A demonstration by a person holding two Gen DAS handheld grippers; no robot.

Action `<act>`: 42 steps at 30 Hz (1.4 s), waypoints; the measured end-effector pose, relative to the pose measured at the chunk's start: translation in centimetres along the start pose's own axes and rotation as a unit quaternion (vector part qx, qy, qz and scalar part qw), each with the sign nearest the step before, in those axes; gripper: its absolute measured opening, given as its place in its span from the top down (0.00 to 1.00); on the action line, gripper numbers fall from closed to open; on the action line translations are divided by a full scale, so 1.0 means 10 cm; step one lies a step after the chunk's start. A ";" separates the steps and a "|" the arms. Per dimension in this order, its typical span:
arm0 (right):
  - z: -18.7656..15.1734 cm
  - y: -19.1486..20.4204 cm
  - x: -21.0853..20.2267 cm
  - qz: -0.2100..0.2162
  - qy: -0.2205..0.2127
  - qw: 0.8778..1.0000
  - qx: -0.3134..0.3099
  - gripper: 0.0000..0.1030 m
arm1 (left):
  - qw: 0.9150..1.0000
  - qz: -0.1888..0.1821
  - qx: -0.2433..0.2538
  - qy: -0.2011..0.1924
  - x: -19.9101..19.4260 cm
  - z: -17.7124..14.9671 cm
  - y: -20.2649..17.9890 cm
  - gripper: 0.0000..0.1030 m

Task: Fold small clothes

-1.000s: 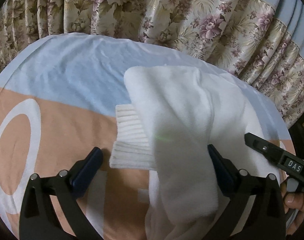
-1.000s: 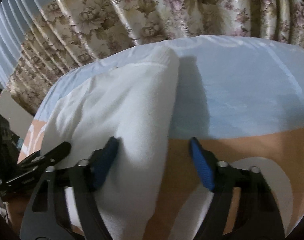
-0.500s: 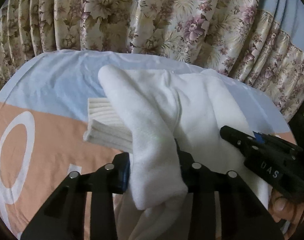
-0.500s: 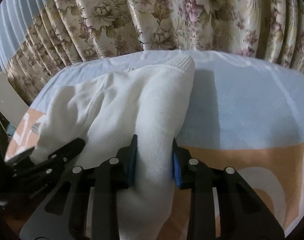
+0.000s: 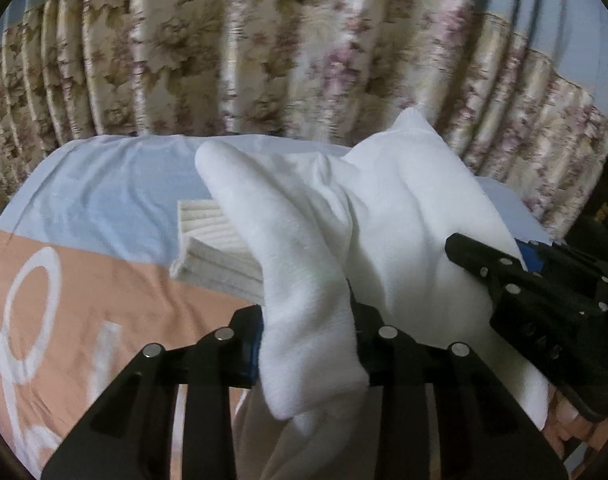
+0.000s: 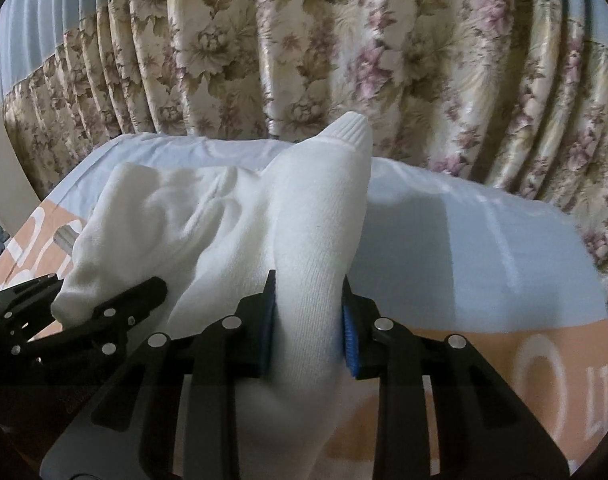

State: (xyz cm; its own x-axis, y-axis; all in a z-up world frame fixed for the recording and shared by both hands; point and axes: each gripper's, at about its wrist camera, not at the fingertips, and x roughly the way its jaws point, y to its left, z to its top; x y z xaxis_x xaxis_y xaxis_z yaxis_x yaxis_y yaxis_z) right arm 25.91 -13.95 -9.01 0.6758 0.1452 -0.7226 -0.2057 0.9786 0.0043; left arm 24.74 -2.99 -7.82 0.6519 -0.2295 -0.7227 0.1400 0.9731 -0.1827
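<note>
A white knitted garment (image 5: 383, 216) lies bunched on the bed, with a ribbed cuff (image 5: 212, 240) sticking out at its left. My left gripper (image 5: 307, 344) is shut on a fold of the garment at its left side and lifts it. My right gripper (image 6: 307, 328) is shut on another fold of the same garment (image 6: 232, 216) at its right side, raised so the ribbed edge (image 6: 351, 128) points up. The right gripper also shows in the left wrist view (image 5: 543, 296), and the left gripper in the right wrist view (image 6: 64, 316).
The bed has a cover in light blue (image 6: 483, 248) at the far half and peach with white letters (image 5: 84, 304) at the near half. A flowered curtain (image 6: 343, 40) hangs close behind the bed. A pale board (image 6: 0, 176) stands at the left.
Both grippers were open around the garment a second ago. They shut on its folds and have since lifted them, so the cloth now stands higher off the bed.
</note>
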 end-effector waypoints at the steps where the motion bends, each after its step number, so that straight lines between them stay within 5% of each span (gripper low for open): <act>1: -0.01 -0.09 -0.07 -0.002 -0.001 1.000 0.001 0.73 | 1.000 -0.007 0.000 0.001 -0.03 -0.01 -0.13 0.68; 10: -0.59 -1.26 -0.63 -0.033 0.023 0.999 0.007 0.72 | 0.998 -0.034 0.020 0.038 0.09 -0.43 -1.34 0.65; 12: -0.79 -1.46 -0.57 -0.037 0.026 0.999 0.007 0.71 | 0.999 -0.011 0.008 0.038 0.18 -0.54 -1.37 0.55; 14: -0.94 -1.53 -0.46 -0.058 0.036 0.998 0.003 0.64 | 0.999 0.033 0.017 0.010 0.12 -0.59 -1.35 0.21; 15: -1.04 -1.57 -0.43 -0.076 0.039 0.996 0.004 0.59 | 0.999 0.046 0.016 0.002 0.09 -0.62 -1.32 0.15; 17: -1.17 -1.64 -0.51 -0.088 0.018 0.996 0.024 0.37 | 0.999 0.052 0.013 0.004 0.10 -0.65 -1.18 0.04; 25: -1.50 -1.60 -0.89 -0.089 -0.021 0.994 0.066 0.33 | 0.998 0.050 0.028 -0.013 -0.10 -0.73 -0.97 0.01; 32: -1.74 -1.42 -1.05 -0.091 -0.010 0.994 0.061 0.30 | 0.999 0.025 0.029 -0.010 -0.33 -0.79 -0.80 0.01; 42: -1.84 -1.04 -1.74 -0.115 -0.016 0.989 0.087 0.20 | 0.997 0.072 0.023 -0.021 -1.17 -1.07 -0.58 0.02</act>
State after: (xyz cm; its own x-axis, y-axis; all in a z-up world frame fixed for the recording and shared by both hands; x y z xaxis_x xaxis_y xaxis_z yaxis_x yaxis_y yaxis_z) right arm 3.31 -29.37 -9.17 0.7129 -0.0827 -0.6964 0.0796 0.9961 -0.0368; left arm 8.30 -6.11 -5.45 0.6978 -0.0883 -0.7109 0.0762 0.9959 -0.0489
